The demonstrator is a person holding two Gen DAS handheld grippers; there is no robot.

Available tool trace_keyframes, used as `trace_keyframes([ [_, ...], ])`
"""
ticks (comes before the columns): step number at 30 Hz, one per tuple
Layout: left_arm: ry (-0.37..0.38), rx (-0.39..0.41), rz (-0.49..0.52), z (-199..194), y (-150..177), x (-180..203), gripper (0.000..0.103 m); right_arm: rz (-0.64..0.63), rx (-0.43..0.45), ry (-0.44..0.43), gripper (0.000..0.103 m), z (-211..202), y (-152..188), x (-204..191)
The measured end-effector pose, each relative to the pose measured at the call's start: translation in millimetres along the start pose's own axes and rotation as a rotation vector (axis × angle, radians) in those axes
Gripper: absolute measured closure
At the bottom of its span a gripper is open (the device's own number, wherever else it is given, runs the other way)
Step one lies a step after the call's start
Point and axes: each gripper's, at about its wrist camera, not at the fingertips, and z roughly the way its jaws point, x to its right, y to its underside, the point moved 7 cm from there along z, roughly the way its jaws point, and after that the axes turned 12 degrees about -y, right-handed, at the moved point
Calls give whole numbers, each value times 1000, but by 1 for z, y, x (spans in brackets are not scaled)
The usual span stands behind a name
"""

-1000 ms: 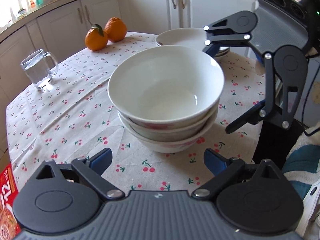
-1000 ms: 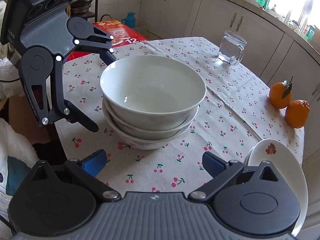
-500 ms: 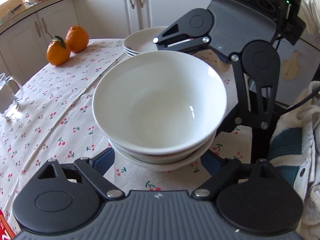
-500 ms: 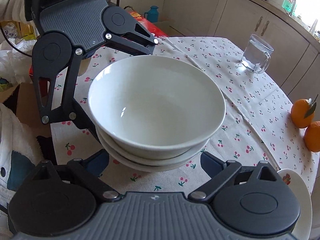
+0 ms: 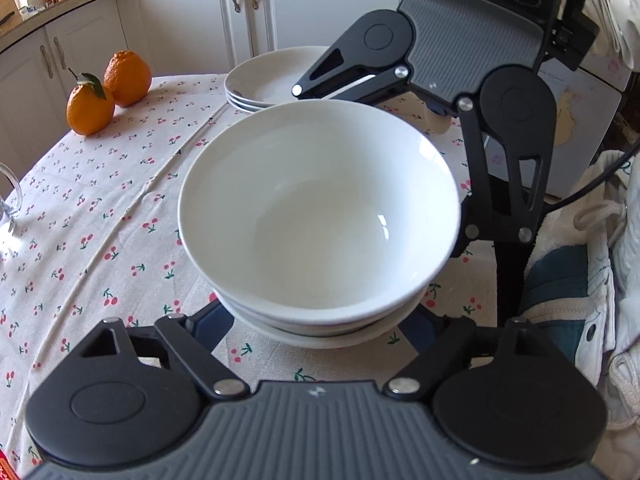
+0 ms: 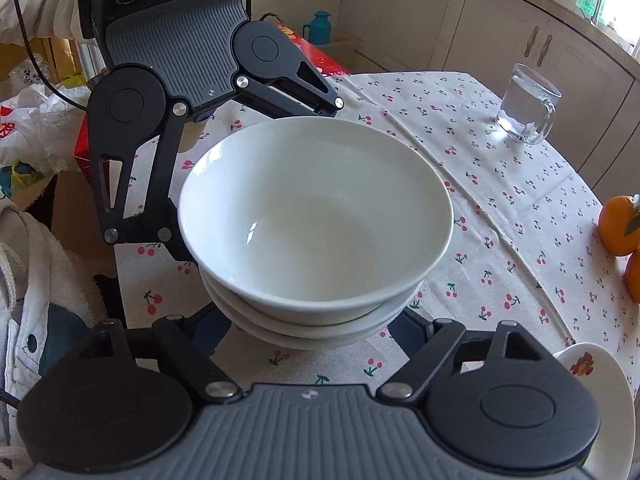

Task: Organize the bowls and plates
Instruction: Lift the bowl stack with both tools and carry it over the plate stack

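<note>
Bowls [image 5: 320, 236] stacked near the table edge [image 5: 476, 280] — each hand-held gripper closing around them, contact hidden, left [image 5: 320, 326], right [image 6: 316, 326].

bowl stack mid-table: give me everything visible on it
The bowl stack is three nested white bowls, glossy, ceramic by the look, the top one empty and clean. It stands upright on the cherry-print tablecloth. The left gripper and right gripper flank it from opposite sides, their jaws, which have just been closing, around the lowest bowls; the stack hides the pads, so contact is unclear. A faint pink pattern shows under the lower rims.
</note>
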Motion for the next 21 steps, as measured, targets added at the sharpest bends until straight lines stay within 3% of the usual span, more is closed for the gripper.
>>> trace_keyframes([
  [8,19,-2,5,0,-1,0,19,4,4,-11,15,-1,-1,0],
  [21,-12,8,3,-5,-8,1,19,18,17,-23,16,-7,-1,6],
])
